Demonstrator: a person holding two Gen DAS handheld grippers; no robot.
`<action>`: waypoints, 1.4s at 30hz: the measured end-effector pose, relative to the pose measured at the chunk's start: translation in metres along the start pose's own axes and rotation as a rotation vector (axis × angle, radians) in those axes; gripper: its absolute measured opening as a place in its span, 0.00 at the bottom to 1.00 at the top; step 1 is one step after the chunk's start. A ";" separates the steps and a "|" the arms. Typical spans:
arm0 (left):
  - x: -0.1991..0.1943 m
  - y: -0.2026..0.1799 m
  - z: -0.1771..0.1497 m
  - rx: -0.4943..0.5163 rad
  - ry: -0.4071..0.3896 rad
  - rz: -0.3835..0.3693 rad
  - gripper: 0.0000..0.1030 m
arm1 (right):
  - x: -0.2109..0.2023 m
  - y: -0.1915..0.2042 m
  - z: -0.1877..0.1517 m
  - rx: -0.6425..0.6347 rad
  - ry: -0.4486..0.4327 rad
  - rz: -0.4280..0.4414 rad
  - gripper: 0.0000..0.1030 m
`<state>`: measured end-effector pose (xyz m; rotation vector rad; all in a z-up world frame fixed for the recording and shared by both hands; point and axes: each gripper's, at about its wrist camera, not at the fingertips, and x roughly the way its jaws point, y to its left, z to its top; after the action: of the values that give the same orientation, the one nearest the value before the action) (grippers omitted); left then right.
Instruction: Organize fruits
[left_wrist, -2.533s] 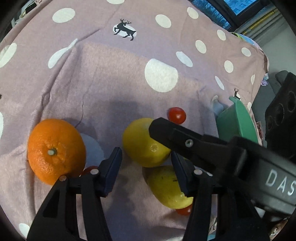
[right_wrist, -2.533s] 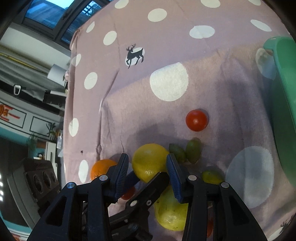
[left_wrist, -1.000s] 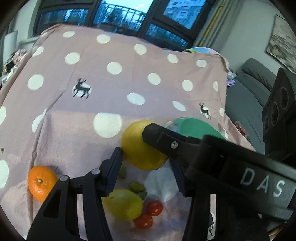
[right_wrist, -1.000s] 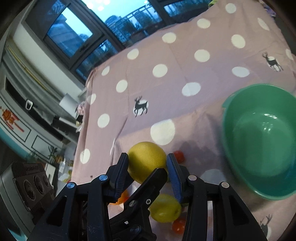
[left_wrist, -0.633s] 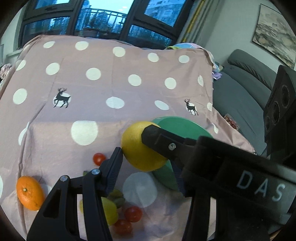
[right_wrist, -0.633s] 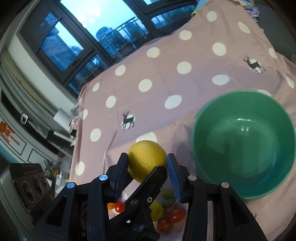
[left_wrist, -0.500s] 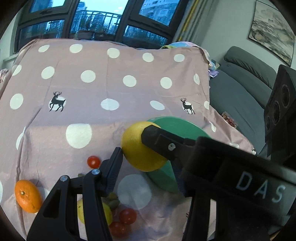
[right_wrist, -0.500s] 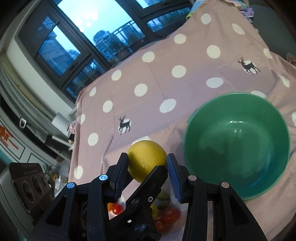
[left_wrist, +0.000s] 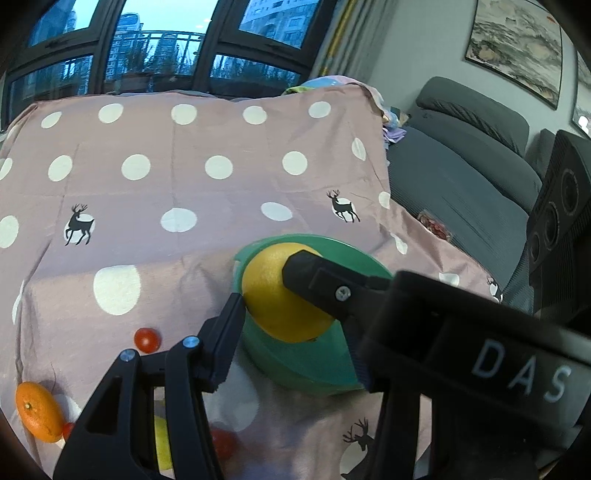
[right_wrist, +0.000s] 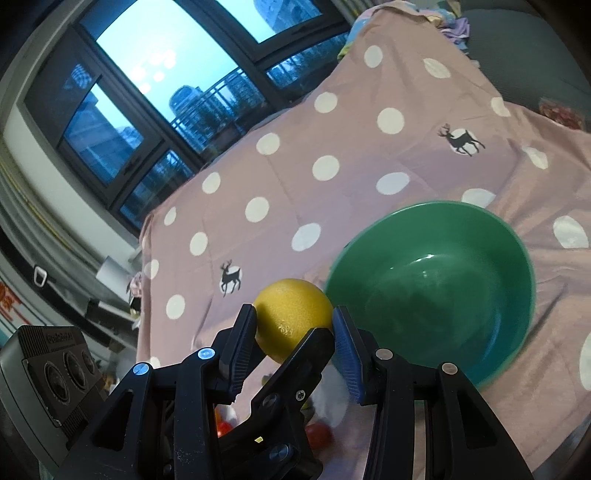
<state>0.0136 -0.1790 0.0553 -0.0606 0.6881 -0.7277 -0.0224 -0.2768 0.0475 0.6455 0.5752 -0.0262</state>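
Yellow citrus (right_wrist: 291, 310) sits clamped between the two black fingers of the right gripper (right_wrist: 293, 313). The pads press its left and right flanks, and the jaws stand only as far apart as the fruit is wide. The left gripper (left_wrist: 286, 310) meets the same fruit crosswise. In the left wrist view its near finger (left_wrist: 225, 332) touches the citrus at the left edge. The other finger's tip is hidden behind the right gripper's body, so I judge rather than see that it is closed on the fruit too. The citrus is held in the air above the polka-dot tablecloth (left_wrist: 184, 184).

The green bowl (right_wrist: 517, 258) lies right of the fruit in the right wrist view, its empty hollow towards centre right of the frame. The fruit overlaps only the bowl's left rim. From the left wrist view it hangs over the near-left part of the bowl (left_wrist: 295, 365). The coming move probably needs a short carry rightward over the hollow before both grippers let go.

An orange (left_wrist: 37, 411) and a cherry tomato (left_wrist: 147, 339) lie on the cloth at lower left.
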 end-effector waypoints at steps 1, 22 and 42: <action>0.000 -0.001 0.000 0.003 0.001 -0.003 0.50 | -0.001 -0.002 0.001 0.005 -0.003 -0.003 0.45; 0.038 -0.027 -0.004 0.056 0.053 -0.076 0.49 | -0.005 -0.046 0.006 0.103 -0.002 -0.086 0.45; 0.050 -0.027 -0.011 0.004 0.129 -0.166 0.22 | 0.006 -0.057 0.006 0.139 0.041 -0.140 0.45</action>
<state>0.0176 -0.2286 0.0265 -0.0684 0.8114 -0.8978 -0.0260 -0.3250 0.0164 0.7410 0.6620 -0.1856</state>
